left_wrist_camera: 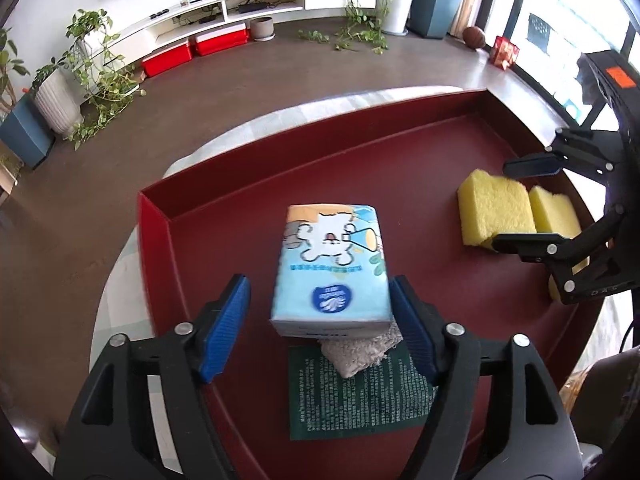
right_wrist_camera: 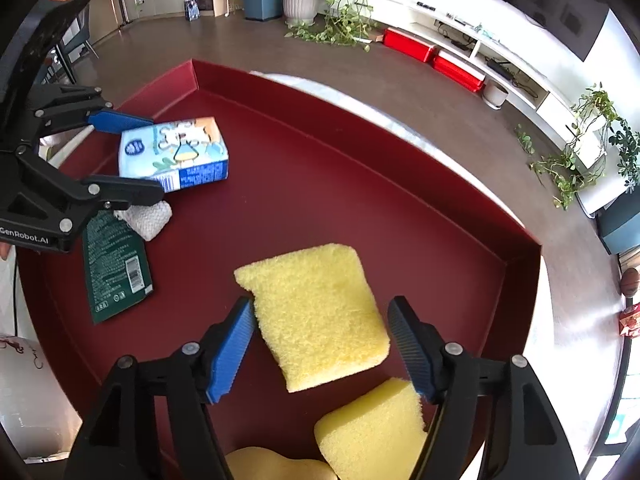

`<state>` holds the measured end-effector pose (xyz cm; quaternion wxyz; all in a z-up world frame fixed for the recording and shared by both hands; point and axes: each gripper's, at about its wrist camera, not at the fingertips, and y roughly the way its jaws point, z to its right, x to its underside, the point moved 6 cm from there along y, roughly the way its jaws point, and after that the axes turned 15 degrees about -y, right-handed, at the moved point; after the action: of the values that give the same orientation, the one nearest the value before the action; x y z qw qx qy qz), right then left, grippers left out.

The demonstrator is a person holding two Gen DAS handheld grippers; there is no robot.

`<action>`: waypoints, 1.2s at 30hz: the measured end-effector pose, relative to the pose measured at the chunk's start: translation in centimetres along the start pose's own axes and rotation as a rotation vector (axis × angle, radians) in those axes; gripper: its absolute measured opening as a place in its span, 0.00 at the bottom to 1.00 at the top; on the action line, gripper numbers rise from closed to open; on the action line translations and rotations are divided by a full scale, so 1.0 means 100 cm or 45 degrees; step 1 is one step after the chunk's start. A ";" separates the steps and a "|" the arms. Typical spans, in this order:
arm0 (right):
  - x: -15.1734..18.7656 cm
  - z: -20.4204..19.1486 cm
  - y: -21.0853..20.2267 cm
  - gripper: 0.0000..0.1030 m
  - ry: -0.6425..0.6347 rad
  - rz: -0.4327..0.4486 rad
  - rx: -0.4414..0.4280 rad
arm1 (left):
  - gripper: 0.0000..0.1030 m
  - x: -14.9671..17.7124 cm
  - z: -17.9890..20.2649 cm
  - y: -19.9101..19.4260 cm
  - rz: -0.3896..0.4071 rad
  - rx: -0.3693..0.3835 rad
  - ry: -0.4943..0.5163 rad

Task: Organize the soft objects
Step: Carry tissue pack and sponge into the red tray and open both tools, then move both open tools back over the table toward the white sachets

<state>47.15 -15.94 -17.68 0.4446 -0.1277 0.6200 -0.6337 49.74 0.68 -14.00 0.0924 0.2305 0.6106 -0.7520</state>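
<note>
Where a dark red tray (left_wrist_camera: pixel 224 192) fills the middle of both views, all the soft things lie inside its low walls. In the left wrist view, the left gripper (left_wrist_camera: pixel 320 320) has its blue-padded fingers spread wide on either side of a pale blue tissue pack (left_wrist_camera: pixel 332 268) at the centre of the frame; the right pad sits just beside the pack, the left pad stands apart from it. The pack's near end rests over a small white cloth (left_wrist_camera: pixel 356 352), which lies on a flat green packet (left_wrist_camera: pixel 360 396) at lower centre. At the right of this frame two yellow sponges (left_wrist_camera: pixel 496 208) sit side by side between the open fingers of the right gripper (left_wrist_camera: pixel 524 204).

In the right wrist view, that gripper's fingers are open around one sponge at lower centre, tilted across the gap. A second sponge (right_wrist_camera: pixel 372 428) lies below it, under the right finger, and a third (right_wrist_camera: pixel 276 466) shows at the bottom edge. The tissue pack, cloth and packet lie at the left.
</note>
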 end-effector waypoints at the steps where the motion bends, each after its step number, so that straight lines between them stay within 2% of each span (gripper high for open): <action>1: 0.001 0.001 -0.003 0.70 0.003 0.006 0.001 | 0.69 0.000 -0.002 -0.002 0.002 0.004 -0.009; 10: 0.020 0.015 -0.049 0.70 0.109 0.106 -0.013 | 0.69 0.006 -0.023 -0.058 0.108 0.056 -0.104; 14: 0.033 0.012 -0.079 0.70 0.148 0.160 -0.003 | 0.69 0.028 -0.020 -0.091 0.145 0.088 -0.114; 19: 0.050 -0.005 -0.117 0.70 0.178 0.227 0.001 | 0.69 0.073 -0.006 -0.124 0.168 0.105 -0.080; 25: 0.072 -0.038 -0.148 0.70 0.190 0.272 0.003 | 0.69 0.111 0.019 -0.148 0.186 0.072 -0.025; 27: 0.080 -0.048 -0.157 0.70 0.195 0.277 0.014 | 0.69 0.120 0.025 -0.157 0.217 0.027 -0.014; 29: 0.085 -0.056 -0.166 0.70 0.210 0.298 0.012 | 0.69 0.127 0.027 -0.165 0.244 -0.016 -0.021; 31: 0.091 -0.063 -0.175 0.70 0.234 0.309 0.020 | 0.69 0.133 0.028 -0.175 0.254 0.019 -0.054; 33: 0.096 -0.069 -0.183 0.70 0.249 0.330 0.024 | 0.69 0.138 0.028 -0.184 0.295 -0.043 -0.048; 36: 0.108 -0.079 -0.194 0.70 0.292 0.358 0.033 | 0.69 0.147 0.024 -0.194 0.324 -0.073 -0.079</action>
<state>27.52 -21.61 -5.95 0.4568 0.0390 0.6701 -0.5838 28.15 5.09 -3.35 0.2125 0.2798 0.5947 -0.7231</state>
